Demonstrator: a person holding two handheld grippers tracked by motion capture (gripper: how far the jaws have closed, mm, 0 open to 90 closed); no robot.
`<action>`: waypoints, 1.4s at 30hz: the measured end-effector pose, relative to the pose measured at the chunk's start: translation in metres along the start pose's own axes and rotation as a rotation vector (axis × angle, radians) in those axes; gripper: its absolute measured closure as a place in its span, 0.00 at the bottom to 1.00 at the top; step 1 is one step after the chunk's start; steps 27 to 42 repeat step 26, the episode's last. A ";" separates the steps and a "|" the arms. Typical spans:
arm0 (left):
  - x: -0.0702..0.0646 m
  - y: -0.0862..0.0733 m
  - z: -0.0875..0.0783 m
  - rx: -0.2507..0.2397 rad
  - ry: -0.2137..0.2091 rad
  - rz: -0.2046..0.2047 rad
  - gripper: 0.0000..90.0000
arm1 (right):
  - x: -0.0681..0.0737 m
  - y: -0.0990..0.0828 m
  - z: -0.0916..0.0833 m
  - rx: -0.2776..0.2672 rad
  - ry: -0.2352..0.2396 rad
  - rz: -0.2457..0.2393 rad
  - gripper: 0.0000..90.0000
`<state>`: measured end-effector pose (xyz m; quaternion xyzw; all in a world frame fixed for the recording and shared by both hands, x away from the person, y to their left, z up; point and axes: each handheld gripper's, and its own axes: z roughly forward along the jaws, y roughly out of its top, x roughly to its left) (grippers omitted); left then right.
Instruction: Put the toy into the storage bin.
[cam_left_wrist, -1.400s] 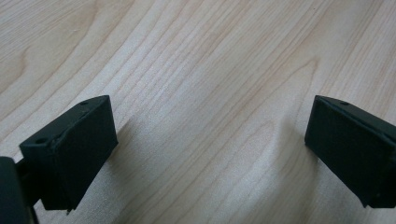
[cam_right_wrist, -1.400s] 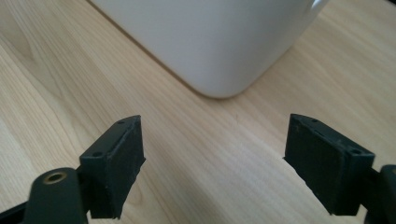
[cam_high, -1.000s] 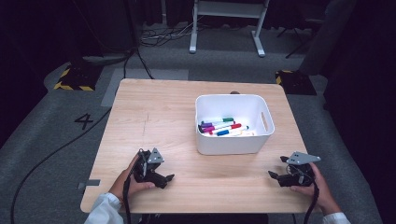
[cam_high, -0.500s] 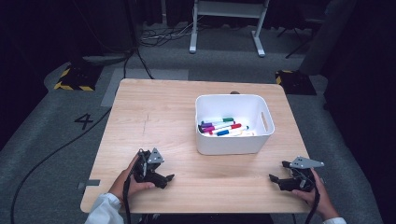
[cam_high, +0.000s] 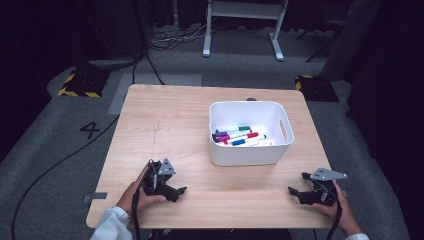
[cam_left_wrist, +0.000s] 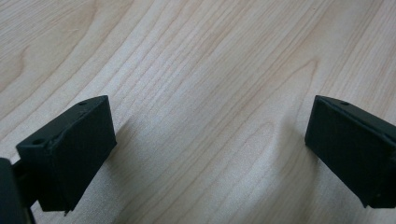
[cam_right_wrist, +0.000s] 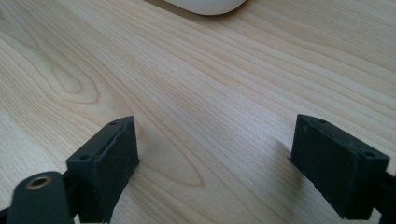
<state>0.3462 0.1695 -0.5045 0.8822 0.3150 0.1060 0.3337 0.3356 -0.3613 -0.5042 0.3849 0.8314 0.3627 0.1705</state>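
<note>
Markers, the coloured felt-tip pens (cam_high: 239, 137), are lying in a heap on the floor of the white rectangular plastic bin (cam_high: 250, 152), which is standing on the right half of the pale wooden bench (cam_high: 175, 115), well apart from both grippers. The right gripper (cam_high: 295, 192) is resting low near the front right corner of the bench, pointing toward the left, its black jaws having just been opening and now standing wide with bare wood between them. The left gripper (cam_high: 180, 192) is sitting near the front left edge, held in the person's left hand (cam_high: 137, 192), its jaws also spread wide over bare wood. A white sleeve (cam_high: 111, 226) is showing at the left wrist, and the right hand (cam_high: 336, 207) is gripping the other tool.
</note>
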 end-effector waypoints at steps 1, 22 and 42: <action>0.000 0.000 0.000 -0.001 -0.001 0.000 0.02 | 0.000 0.000 0.000 0.000 0.000 0.000 0.17; 0.001 0.001 0.001 0.002 -0.007 0.003 0.01 | 0.000 0.001 0.001 0.003 0.001 -0.002 0.17; 0.001 0.001 0.001 0.004 -0.009 0.005 0.01 | 0.000 0.001 0.001 0.002 0.000 -0.003 0.17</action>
